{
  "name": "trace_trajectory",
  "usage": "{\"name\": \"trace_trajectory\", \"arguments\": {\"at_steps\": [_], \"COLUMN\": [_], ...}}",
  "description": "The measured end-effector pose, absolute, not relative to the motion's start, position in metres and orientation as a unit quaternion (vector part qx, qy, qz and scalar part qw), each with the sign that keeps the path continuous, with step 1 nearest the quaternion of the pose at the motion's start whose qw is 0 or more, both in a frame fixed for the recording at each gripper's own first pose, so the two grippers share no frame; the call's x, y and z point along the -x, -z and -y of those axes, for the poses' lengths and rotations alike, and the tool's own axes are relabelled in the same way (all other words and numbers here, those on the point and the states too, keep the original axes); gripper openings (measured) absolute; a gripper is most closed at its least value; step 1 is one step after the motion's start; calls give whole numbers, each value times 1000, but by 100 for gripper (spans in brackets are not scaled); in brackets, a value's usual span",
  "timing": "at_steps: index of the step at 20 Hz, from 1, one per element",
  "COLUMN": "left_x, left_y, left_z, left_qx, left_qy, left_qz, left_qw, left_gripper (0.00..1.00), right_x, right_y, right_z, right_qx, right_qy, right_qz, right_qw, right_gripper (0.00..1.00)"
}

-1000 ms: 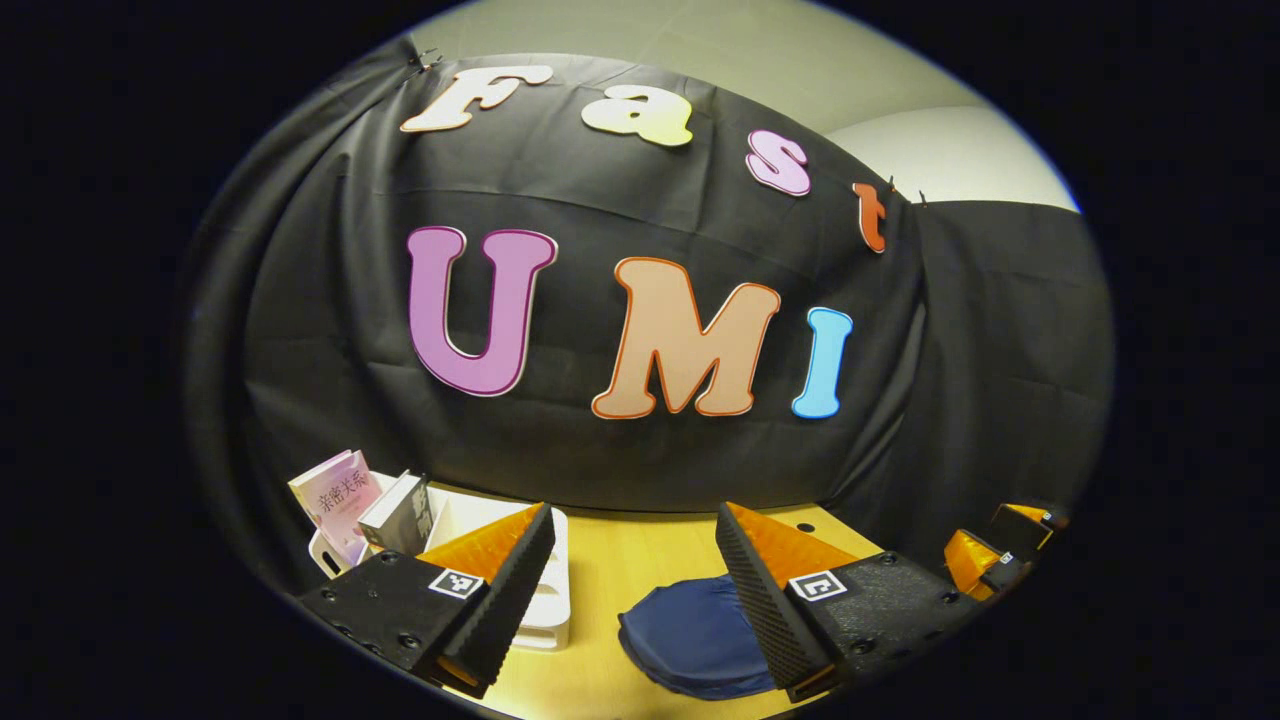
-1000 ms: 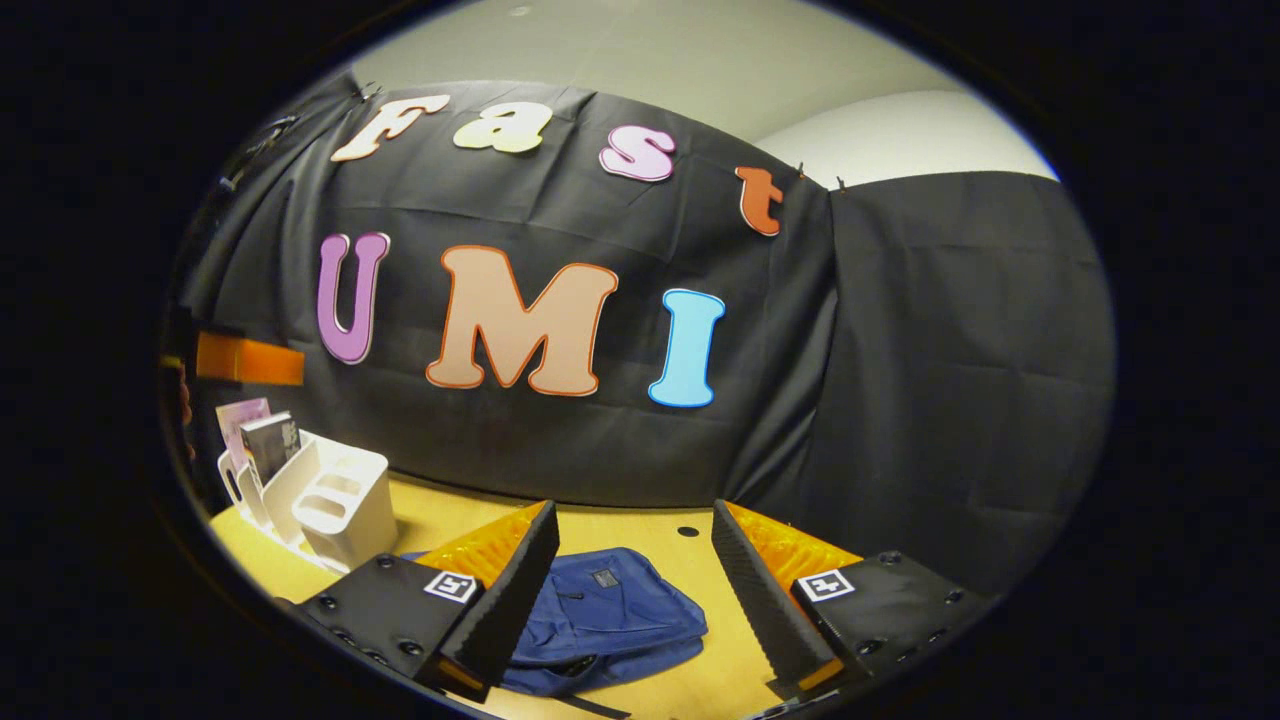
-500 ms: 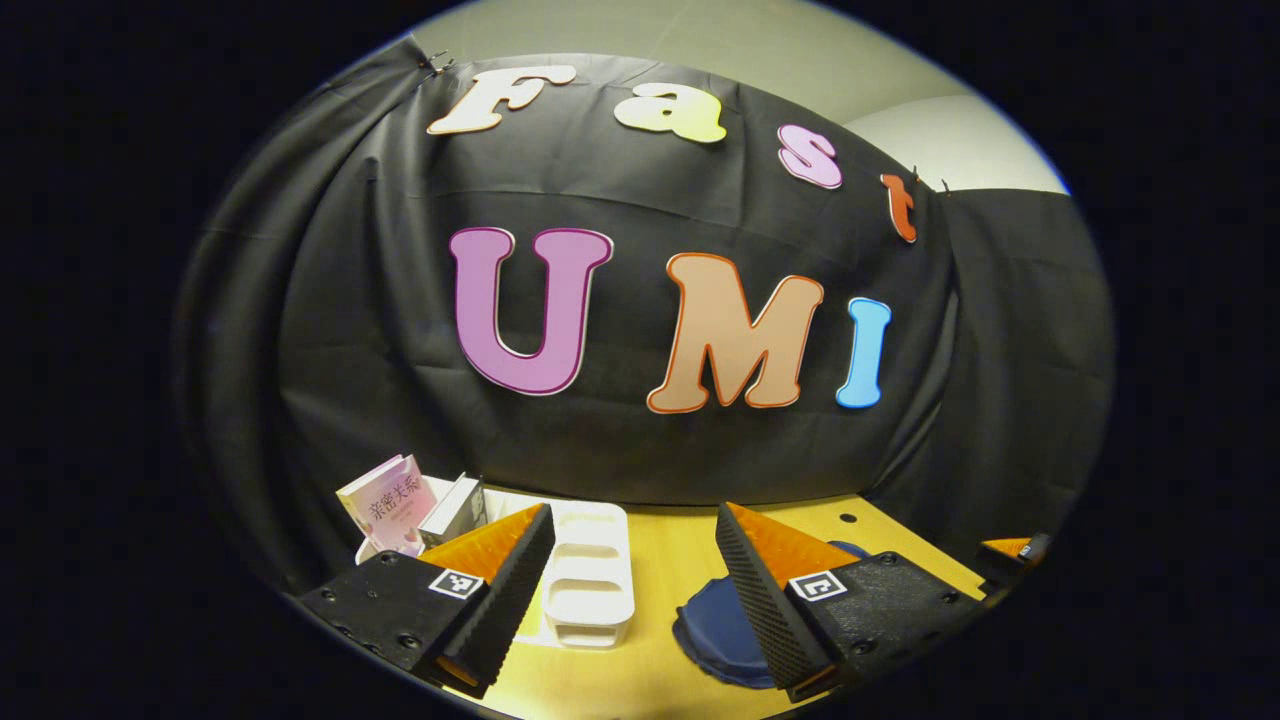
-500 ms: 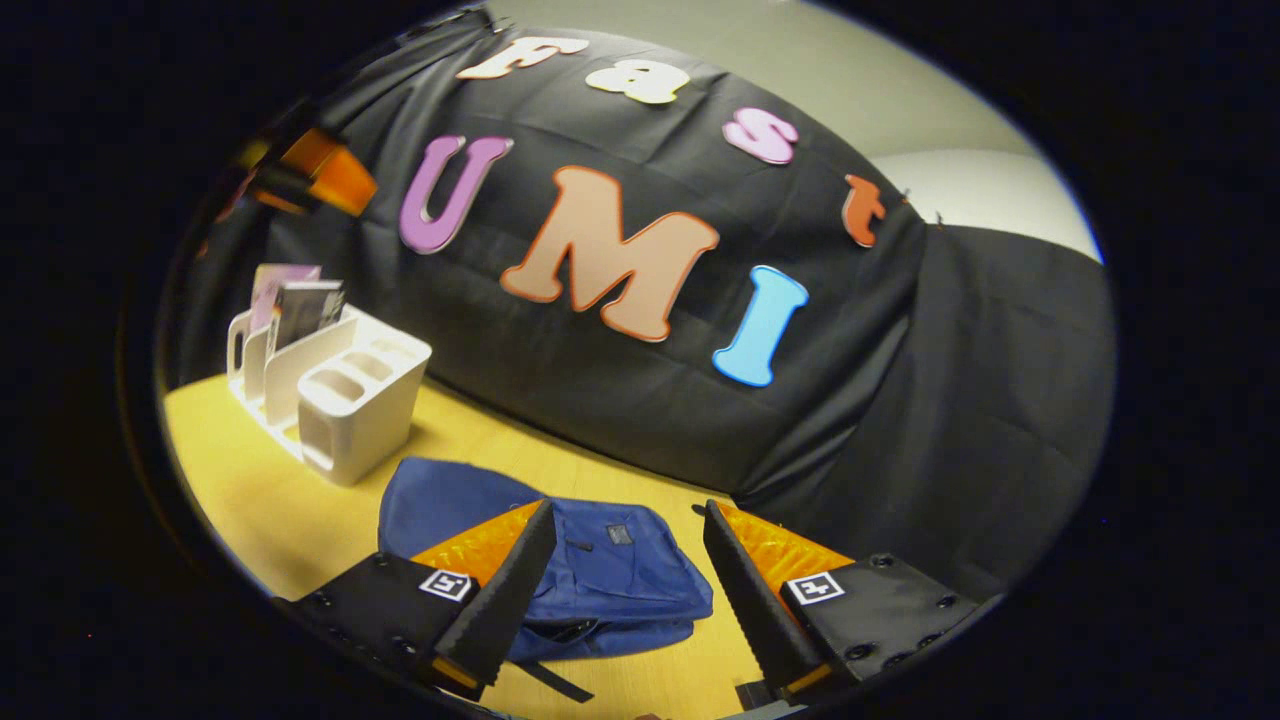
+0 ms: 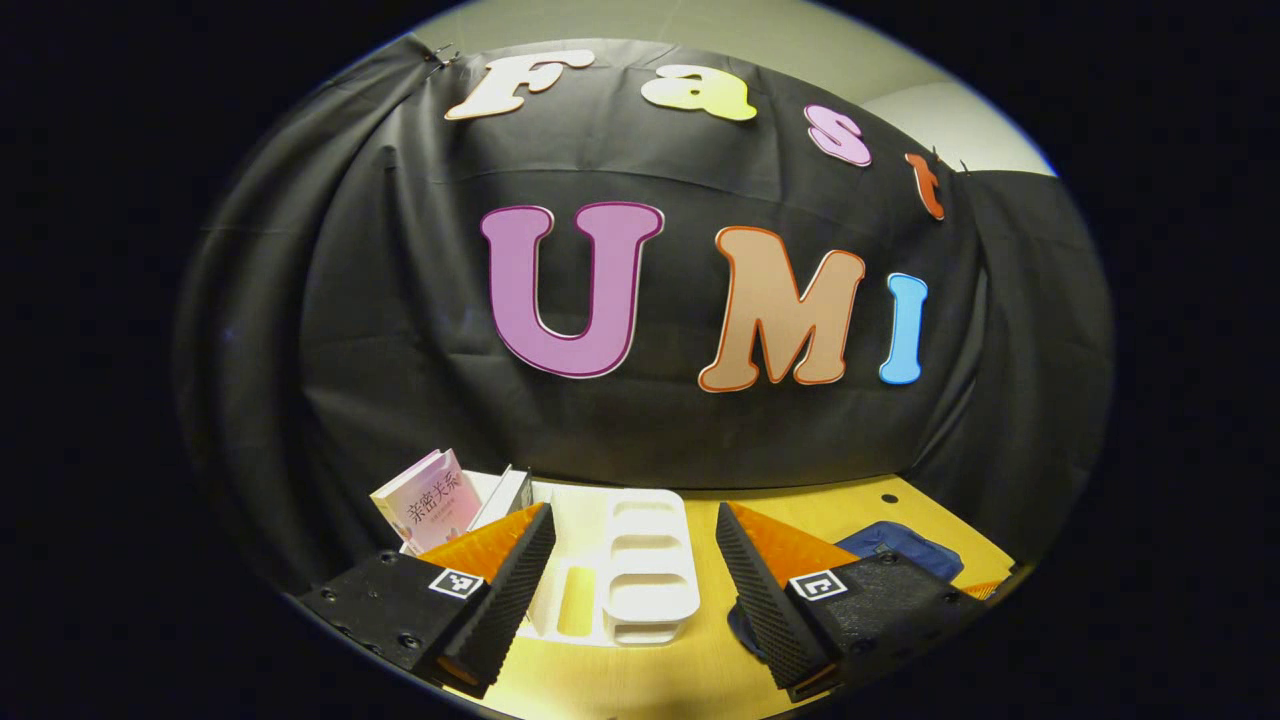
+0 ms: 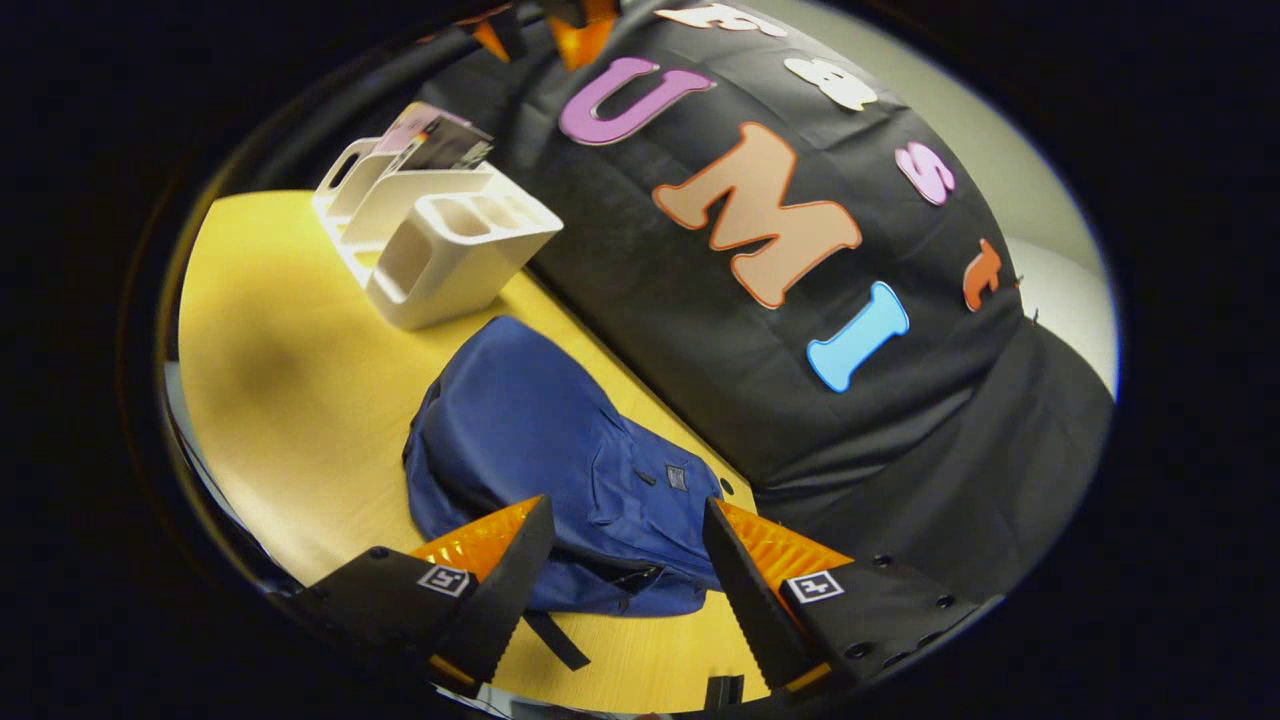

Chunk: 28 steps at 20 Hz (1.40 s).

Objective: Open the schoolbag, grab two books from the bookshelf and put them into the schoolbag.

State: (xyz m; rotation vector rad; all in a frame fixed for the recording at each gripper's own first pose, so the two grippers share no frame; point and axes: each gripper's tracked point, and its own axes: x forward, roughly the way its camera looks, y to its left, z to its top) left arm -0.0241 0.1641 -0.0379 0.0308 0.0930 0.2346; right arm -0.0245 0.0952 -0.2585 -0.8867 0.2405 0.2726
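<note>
Two books in the rear slots of the white bookshelf (image 5: 640, 560): a pink book (image 5: 425, 500) leaning outward, a darker book (image 5: 508, 492) just beside it, partly hidden behind the left claw (image 5: 635, 570). Front compartments of the bookshelf (image 6: 440, 225) open-topped, nothing visible inside. Same two books (image 6: 430, 140) seen small and blurred at the far end in the right gripper view; covers unreadable there.

Blue schoolbag (image 6: 560, 470) lying flat on the yellow tabletop (image 6: 290, 400), near the bookshelf but apart from it, close to the cloth wall. Fabric slack and creased; a small patch on the front pocket; a dark strap trailing from the lower edge. Zipper state hard to make out. Schoolbag (image 5: 900, 545) largely cut off behind the left claw's finger.

Left claw spread wide, pinching nothing. Right claw (image 6: 628, 575) likewise spread, hovering over the schoolbag's lower end, contact not discernible.
</note>
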Motion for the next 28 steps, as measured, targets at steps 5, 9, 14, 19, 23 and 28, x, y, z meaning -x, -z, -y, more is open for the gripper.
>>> {"name": "trace_trajectory", "arguments": {"at_steps": [5,9,14,19,23,28], "left_x": [25,24,25,20,15,13], "left_y": [47,48,47,49,48,51], "left_z": [-184,-193,-194,-186,-179,-170], "left_qx": [-18,-30,-41,-37,-37,-40], "left_qy": [-127,-129,-126,-115,-112,-110], "left_qz": [-57,-64,-64,-67,-64,-65], "left_qw": [990,989,989,990,991,991], "left_gripper": [94,95,92,94,94,94], "right_x": [21,16,-7,-32,-59,-93], "right_y": [292,308,312,313,322,339], "right_z": [-101,-104,-104,-110,-118,-121], "right_qx": [485,518,540,529,534,530], "right_qy": [-128,-125,-115,-109,-112,-112], "right_qz": [-115,-114,-95,-89,-86,-98], "right_qw": [857,839,828,837,833,835], "right_gripper": [90,97,97,97,97,88]}}
